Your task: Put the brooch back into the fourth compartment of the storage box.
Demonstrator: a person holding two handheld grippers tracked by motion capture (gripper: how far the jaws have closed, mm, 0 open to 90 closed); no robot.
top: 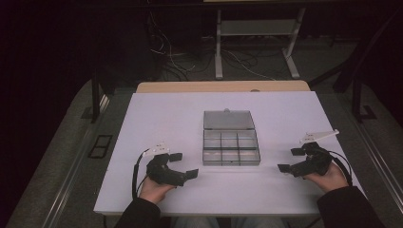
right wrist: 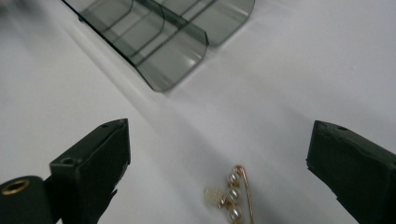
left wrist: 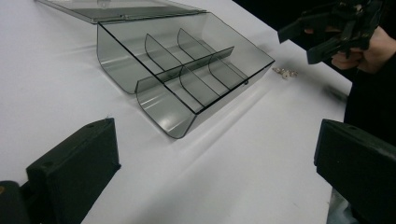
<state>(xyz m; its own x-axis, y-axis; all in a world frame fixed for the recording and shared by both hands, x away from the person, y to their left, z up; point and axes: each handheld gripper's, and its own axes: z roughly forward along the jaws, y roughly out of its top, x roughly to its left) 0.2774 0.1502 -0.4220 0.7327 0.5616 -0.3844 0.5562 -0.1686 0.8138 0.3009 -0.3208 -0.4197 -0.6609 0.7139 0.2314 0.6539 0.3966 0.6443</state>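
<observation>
A clear grey compartment box (top: 231, 147) stands mid-table with its lid (top: 228, 119) folded back flat behind it. Its compartments look empty. A gold safety-pin brooch with pearls (right wrist: 233, 193) lies on the white board; the left gripper view shows the same brooch (left wrist: 285, 72) small, right of the box (left wrist: 187, 70). My right gripper (right wrist: 219, 140) hangs open over the brooch, which lies between the jaws without touching them. Right of the box, that right gripper (top: 290, 160) points toward it. My left gripper (top: 184, 165) is open and empty left of the box.
The white board (top: 157, 118) covers a wooden table. Beyond the far edge are a dark floor, loose cables and a metal stand (top: 218, 47). The person's sleeves come in at the bottom edge.
</observation>
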